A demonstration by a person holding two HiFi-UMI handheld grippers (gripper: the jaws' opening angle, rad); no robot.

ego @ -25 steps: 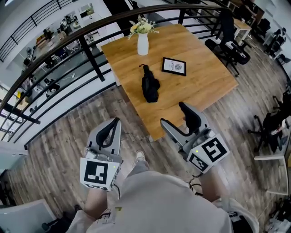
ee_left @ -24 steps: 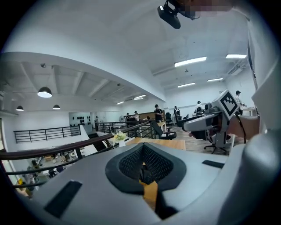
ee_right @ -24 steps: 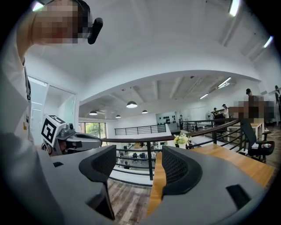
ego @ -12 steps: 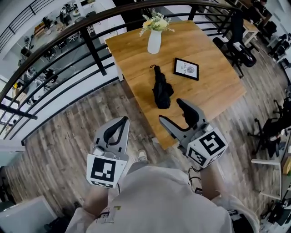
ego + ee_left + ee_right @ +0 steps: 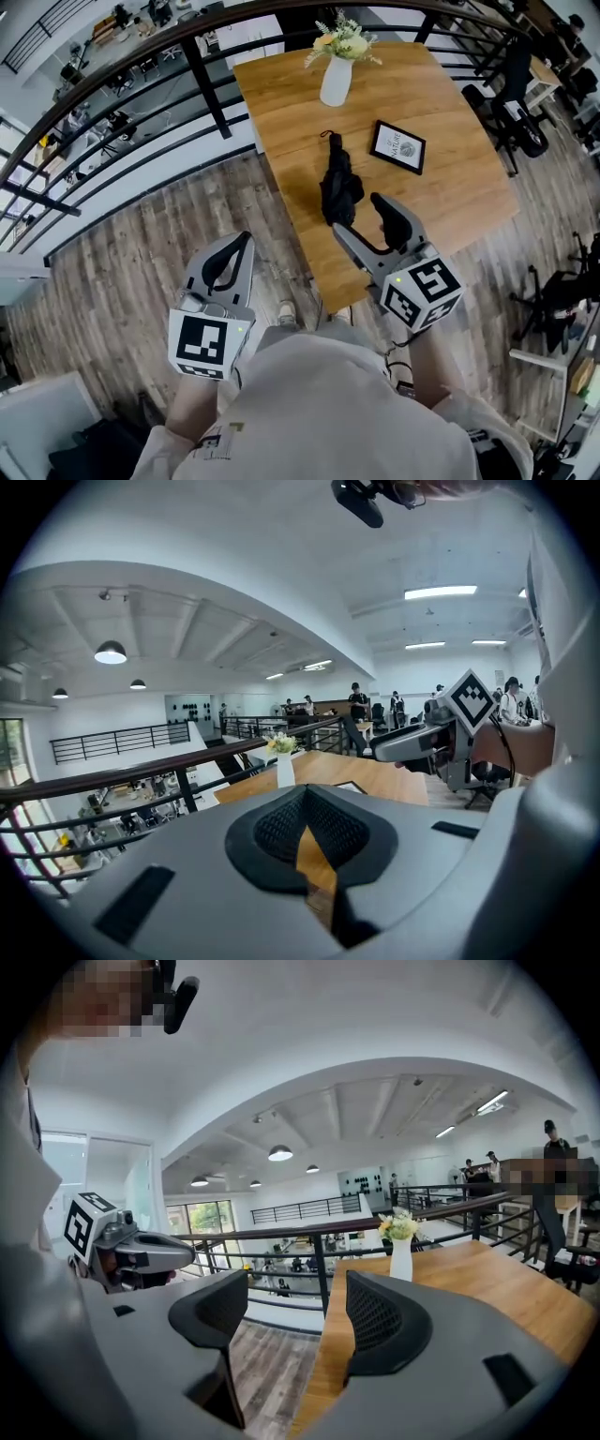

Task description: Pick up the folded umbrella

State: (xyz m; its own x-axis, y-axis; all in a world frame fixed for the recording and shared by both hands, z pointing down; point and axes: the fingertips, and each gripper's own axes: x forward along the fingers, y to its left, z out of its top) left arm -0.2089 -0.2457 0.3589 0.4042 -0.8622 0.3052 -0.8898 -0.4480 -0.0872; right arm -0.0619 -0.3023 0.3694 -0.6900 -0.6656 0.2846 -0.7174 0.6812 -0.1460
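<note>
On the worktop (image 5: pixel 450 103), in its near-left part, the umbrella (image 5: pixel 337 187) lies folded and flat. Its handle end points to 12 o'clock toward the vase (image 5: pixel 336 82), and the frame (image 5: pixel 398 146) sits at about 2 o'clock from it. Short version: nothing's been picked up yet.

The right tool (image 5: pixel 361 217) is the closer one, at roughly 5 o'clock of the umbrella in the head view, with its jaws spread wide. Its own view shows just the worktop edge and floor in the gap, no umbrella, so it isn't around the thing. I'd guess it's hanging above the worktop's near edge, but I can't tell how high.

The left tool (image 5: pixel 236 246) is off over the floor at about 7 o'clock from the umbrella, well apart from it. Its jaw tips are pressed together on nothing.

So I'd call this the approach stage — pretty much everything is left. The open tool needs to come down over the umbrella's bunched middle, close on it and lift it clear of the worktop.
</note>
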